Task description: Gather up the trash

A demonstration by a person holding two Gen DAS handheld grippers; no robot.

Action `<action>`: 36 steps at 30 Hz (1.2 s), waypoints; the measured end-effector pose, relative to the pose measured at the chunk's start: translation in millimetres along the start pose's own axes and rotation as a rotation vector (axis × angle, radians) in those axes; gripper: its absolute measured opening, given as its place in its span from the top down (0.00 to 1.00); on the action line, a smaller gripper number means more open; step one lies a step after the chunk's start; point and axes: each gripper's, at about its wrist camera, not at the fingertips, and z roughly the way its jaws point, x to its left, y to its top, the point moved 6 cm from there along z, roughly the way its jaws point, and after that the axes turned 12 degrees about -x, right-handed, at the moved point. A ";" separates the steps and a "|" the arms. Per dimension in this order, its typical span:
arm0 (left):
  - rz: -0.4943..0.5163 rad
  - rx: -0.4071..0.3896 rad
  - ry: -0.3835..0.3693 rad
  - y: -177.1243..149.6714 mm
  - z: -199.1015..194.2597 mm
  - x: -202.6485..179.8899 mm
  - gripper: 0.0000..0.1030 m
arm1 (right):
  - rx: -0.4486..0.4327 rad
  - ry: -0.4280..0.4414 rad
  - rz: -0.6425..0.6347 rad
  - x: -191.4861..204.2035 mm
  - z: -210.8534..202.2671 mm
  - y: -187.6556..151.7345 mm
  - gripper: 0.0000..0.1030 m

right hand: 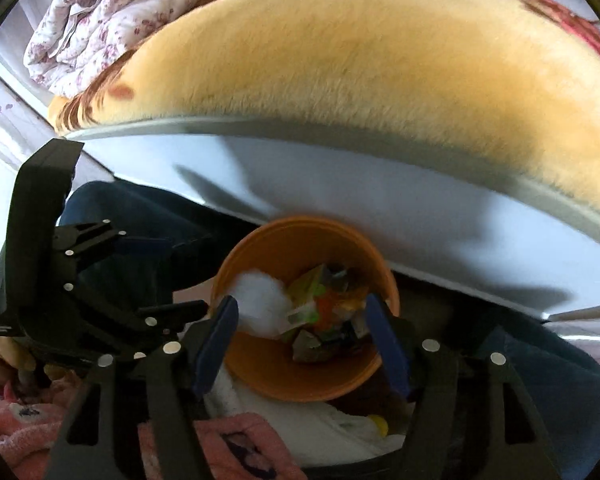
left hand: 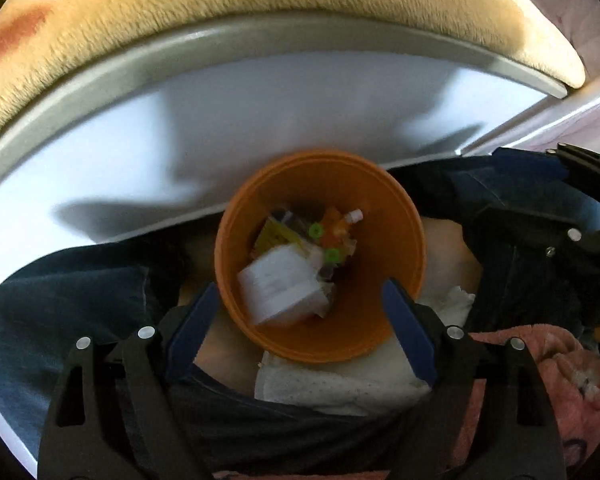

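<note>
a cream plush blanket (right hand: 360, 64) covers the bed across the far side of both views, with a folded floral quilt (right hand: 96, 20) at its far left in the right wrist view, and the pale bed frame (left hand: 260, 112) runs below the blanket's edge. near that frame, between the person's jeans-clad legs (left hand: 60, 300), sits the orange bin (left hand: 404, 240), its mouth open toward both cameras. inside it lies the collected trash: a white folded paper or box (left hand: 280, 288) on the near left, yellow-green wrappers (left hand: 276, 236) behind it, and small orange and green bits (left hand: 332, 240) toward the far right; motion blur makes finer reading impossible. the right wrist view also shows a white crumpled wad (right hand: 260, 300) at the bin's left side, whether falling or resting i cannot tell. the left tongs (left hand: 302, 300) hang over the bin with jaws wide and nothing between them, and the right tongs (right hand: 300, 320) likewise stand wide apart and empty above it. white cloth (left hand: 340, 384) and pink fleece (right hand: 236, 440) lie nearest. judging by this, the step in hand is the drop into the bin, seemingly finished; the next move would call for lifting both tongs away and seeking any remaining litter, none of which shows here.
</note>
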 end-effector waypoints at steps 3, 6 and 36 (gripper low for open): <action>-0.016 -0.028 0.008 4.1 -7.4 1.3 0.21 | -0.036 -0.007 0.013 -3.9 -8.3 8.4 0.35; -0.020 -0.076 0.035 13.7 -18.4 5.3 0.21 | -0.090 -0.027 0.014 -4.7 -20.6 20.2 0.32; -0.093 -0.695 0.302 154.9 -206.5 34.1 0.12 | -0.631 -0.193 0.020 -29.0 -166.4 156.9 0.17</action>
